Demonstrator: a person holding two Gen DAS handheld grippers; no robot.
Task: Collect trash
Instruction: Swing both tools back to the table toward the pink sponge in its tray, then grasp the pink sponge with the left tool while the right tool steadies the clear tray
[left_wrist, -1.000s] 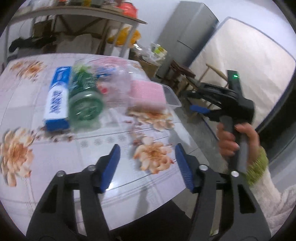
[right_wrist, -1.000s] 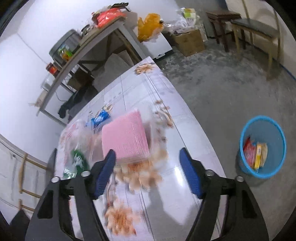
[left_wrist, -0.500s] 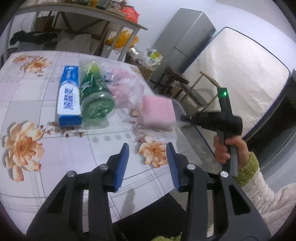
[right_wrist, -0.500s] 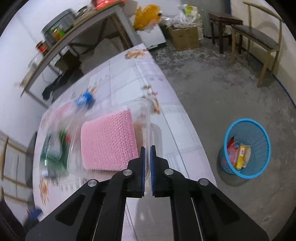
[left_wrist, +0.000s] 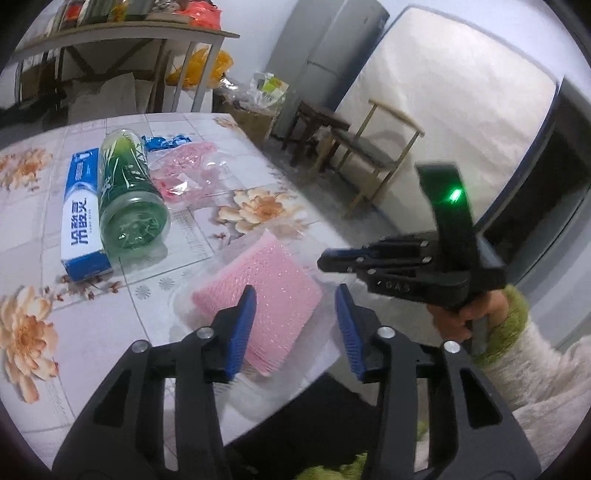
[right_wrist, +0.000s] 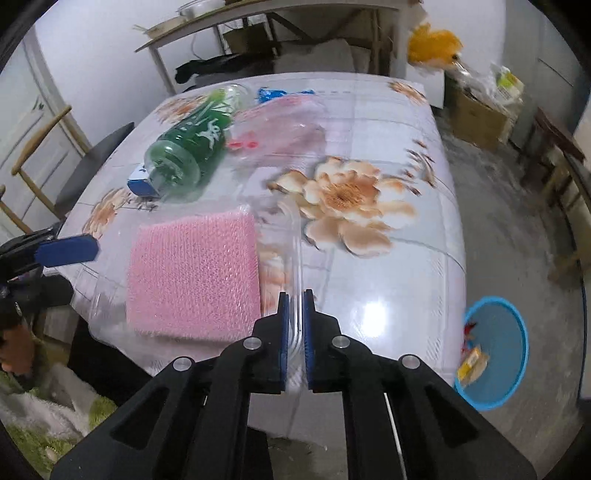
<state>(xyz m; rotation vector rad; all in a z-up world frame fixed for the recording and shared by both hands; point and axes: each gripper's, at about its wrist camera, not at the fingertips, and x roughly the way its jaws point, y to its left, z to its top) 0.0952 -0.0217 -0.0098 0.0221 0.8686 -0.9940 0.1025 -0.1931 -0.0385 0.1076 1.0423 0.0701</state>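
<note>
1. My right gripper (right_wrist: 294, 325) has its fingers (right_wrist: 283, 332) drawn narrow, pinching the thin rim of a clear plastic tray (right_wrist: 295, 236). The log of my own grip says the gap is easing a little wider, yet the plastic wall sits between the pads and touches both.
2. Inside that tray, just left of my right fingers, lies a pink foam pad (right_wrist: 192, 280). The tray rests at the near edge of the flowered surface (right_wrist: 388, 288).
3. My left gripper (left_wrist: 293, 321) has fingers (left_wrist: 242, 332) about half spread and opening, with nothing between them. The same pink pad (left_wrist: 266, 284) lies just beyond and partly behind their tips; I cannot tell whether the left pad touches the tray.
4. Farther ahead of my left fingers, well apart, a green bottle (left_wrist: 127, 192) lies on its side, touching a blue toothpaste box (left_wrist: 81, 206).
5. Past the bottle sits a crumpled pink-and-clear plastic wrapper (left_wrist: 184, 170).
6. Down to the right of my right fingers, on the floor, stands a blue basket (right_wrist: 498, 325) with a few scraps of packaging in it.
</note>
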